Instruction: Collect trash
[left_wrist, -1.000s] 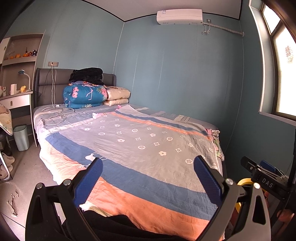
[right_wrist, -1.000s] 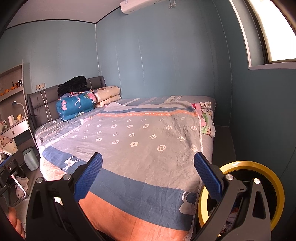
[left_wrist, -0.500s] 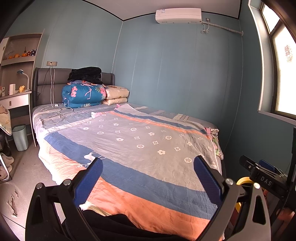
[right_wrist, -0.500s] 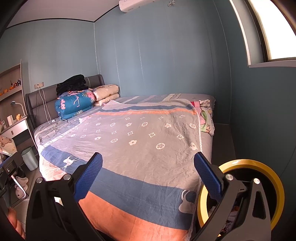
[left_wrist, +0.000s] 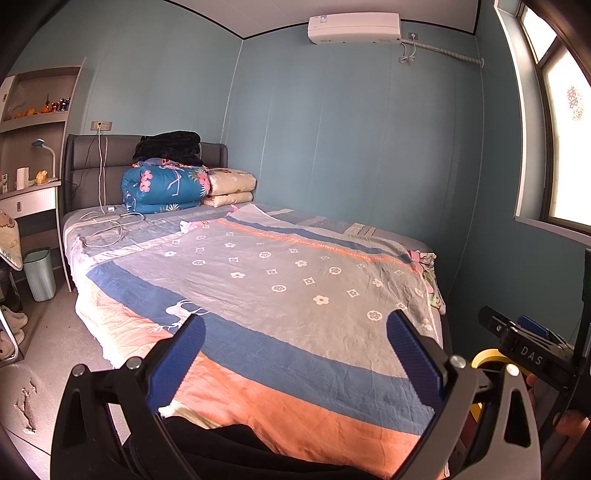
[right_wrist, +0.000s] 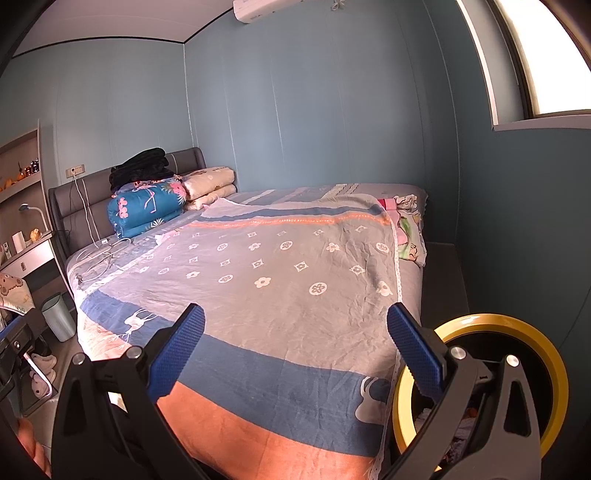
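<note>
- The left gripper (left_wrist: 295, 354) is spread wide with nothing between its blue pads, held above the foot edge of the bed (left_wrist: 258, 295).
- The right gripper (right_wrist: 295, 350) is likewise spread wide and empty, over the same foot edge, nearer the bed's right corner.
- Just beside the right gripper, off the foot corner of the bed, stands a bin with a yellow rim (right_wrist: 517, 325); some scraps show inside it, though what they are is too hidden to tell.
- The bedspread (right_wrist: 277, 277) lies flat across the bed, and no clear piece of trash shows on it in either view.
- A small white-and-pink scrap (left_wrist: 188, 226) lies on the bedspread toward the head end; I cannot tell whether it is trash or cloth.
- White cables (left_wrist: 107, 221) lie near the head-left corner, beside folded bedding (left_wrist: 166, 188) at the headboard.
- A second, pale bin (left_wrist: 38, 273) stands on the floor by the left side of the bed.
- Specks of debris (left_wrist: 26, 406) mark the floor near the left foot corner.
- By my reading, nothing is in hand: the next piece must be found, and the floor debris looks likeliest.
</note>
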